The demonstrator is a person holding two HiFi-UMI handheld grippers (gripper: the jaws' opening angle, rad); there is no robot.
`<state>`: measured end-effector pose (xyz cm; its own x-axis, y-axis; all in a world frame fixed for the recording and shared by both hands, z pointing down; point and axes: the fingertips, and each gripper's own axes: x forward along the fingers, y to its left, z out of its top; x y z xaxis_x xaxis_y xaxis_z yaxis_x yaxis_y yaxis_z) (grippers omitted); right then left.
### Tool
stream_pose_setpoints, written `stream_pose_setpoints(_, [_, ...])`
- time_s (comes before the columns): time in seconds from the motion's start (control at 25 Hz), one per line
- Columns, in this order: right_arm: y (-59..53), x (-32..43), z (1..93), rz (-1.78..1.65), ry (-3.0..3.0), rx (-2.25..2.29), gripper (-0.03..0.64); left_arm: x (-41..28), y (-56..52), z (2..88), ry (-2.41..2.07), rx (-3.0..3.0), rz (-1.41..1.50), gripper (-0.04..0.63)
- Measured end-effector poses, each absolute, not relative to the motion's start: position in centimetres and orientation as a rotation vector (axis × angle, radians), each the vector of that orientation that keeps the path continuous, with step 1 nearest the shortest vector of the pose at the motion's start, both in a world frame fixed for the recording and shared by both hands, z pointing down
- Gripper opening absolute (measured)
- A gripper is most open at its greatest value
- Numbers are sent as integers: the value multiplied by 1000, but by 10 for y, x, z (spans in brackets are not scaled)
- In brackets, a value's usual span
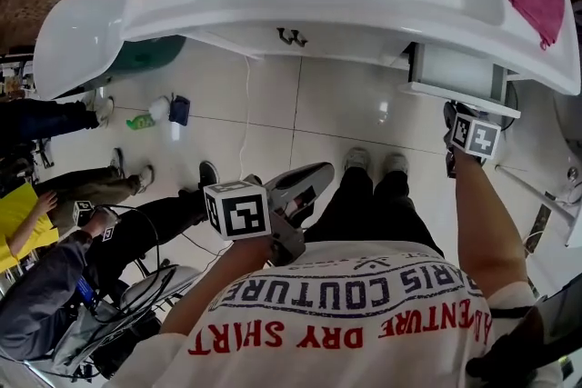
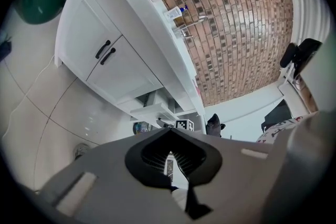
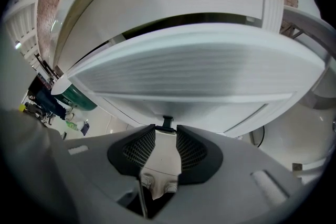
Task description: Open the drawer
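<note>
Under the right end of the sink counter [image 1: 227,4], head view: the drawer [image 1: 459,73] is being held partly out by the right gripper [image 1: 452,115]. The left gripper [image 1: 305,186] is being held by the torso.

Left gripper view: jaws are being held together, empty.

Right gripper view: the drawer's black handle [image 3: 167,123] is being clamped at the jaw tips.

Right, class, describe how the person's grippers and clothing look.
The left gripper and right gripper are grey, with black ribbed lining inside the jaws and a white cube bearing black square markers. The T-shirt is white with red and navy lettering.
</note>
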<state>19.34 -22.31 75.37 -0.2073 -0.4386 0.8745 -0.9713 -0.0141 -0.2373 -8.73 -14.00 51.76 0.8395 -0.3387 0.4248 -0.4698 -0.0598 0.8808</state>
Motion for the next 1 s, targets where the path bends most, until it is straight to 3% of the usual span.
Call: stream_pose_setpoints(1.0, [-140, 183, 755, 1210, -1715, 1428, 130, -58, -96, 500, -570, 1738, 164, -17])
